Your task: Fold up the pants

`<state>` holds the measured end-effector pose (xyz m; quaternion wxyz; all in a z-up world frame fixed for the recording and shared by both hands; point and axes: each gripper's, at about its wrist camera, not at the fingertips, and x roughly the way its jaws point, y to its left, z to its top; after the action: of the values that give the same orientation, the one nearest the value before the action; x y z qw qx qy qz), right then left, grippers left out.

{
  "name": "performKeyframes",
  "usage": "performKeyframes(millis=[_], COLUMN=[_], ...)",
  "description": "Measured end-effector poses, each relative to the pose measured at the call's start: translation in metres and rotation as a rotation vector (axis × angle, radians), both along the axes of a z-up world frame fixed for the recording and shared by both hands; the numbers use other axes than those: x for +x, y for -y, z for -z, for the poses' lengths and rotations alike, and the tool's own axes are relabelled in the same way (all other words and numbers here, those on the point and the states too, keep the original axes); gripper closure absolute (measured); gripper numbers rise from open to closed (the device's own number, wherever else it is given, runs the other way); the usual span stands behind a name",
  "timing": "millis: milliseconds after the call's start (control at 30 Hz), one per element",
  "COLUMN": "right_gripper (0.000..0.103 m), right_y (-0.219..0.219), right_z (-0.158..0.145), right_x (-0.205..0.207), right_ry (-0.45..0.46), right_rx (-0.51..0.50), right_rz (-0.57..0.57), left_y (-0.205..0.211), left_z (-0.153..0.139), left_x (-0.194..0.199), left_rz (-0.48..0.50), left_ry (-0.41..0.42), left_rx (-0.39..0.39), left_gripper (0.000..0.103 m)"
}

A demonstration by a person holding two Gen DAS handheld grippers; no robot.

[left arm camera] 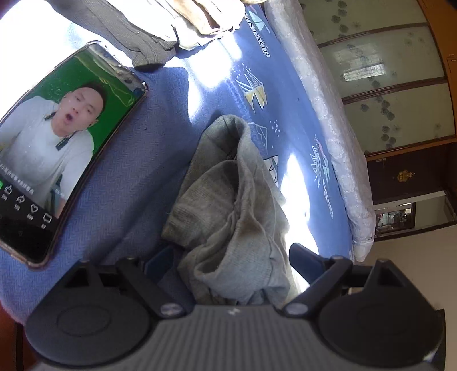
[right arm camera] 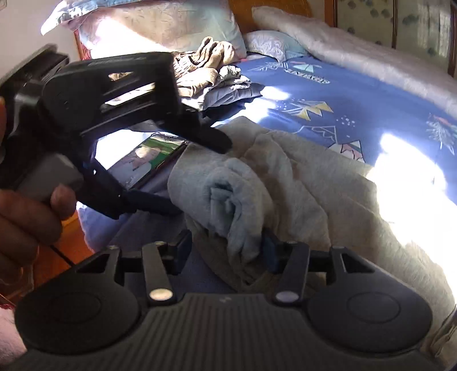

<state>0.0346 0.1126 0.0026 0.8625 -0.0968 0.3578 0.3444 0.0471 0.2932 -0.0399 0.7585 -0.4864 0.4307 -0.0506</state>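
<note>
The grey pants [left arm camera: 234, 217] lie bunched on the blue bedsheet [left arm camera: 285, 94]. My left gripper [left arm camera: 228, 256] is open, its jaws wide on either side of a rumpled fold of the pants. In the right wrist view the pants [right arm camera: 285, 177] spread across the bed, and my right gripper [right arm camera: 225, 251] is open with a rolled bunch of the cloth between its jaws. The left gripper [right arm camera: 200, 177] shows there at upper left, open, its fingers around the pants' edge.
A phone [left arm camera: 57, 148] with a lit screen lies on the bed left of the pants; it also shows in the right wrist view [right arm camera: 151, 159]. A pile of other clothes [right arm camera: 211, 74] and pillows [right arm camera: 160, 25] sit at the bed's head. A white quilt [right arm camera: 357, 54] runs along the far side.
</note>
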Motion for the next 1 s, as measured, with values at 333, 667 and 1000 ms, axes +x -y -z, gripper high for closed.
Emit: performKeyframes(millis=[333, 667, 1000], right_gripper=[0.042, 0.073, 0.074], right_y=[-0.017, 0.068, 0.225], right_z=[0.0, -0.056, -0.06], right_x=[-0.02, -0.046, -0.075], right_ry=[0.153, 0.273, 0.129], right_rx=[-0.137, 0.152, 0.372], right_rz=[-0.007, 0.434, 0.948], left_y=[0.019, 0.148, 0.348], left_z=[-0.023, -0.137, -0.143], left_x=[0.006, 0.009, 0.016], left_rz=[0.091, 0.387, 0.861], left_ry=[0.085, 0.39, 0.471], left_rx=[0.067, 0.349, 0.417], left_gripper=[0.082, 0.083, 0.083])
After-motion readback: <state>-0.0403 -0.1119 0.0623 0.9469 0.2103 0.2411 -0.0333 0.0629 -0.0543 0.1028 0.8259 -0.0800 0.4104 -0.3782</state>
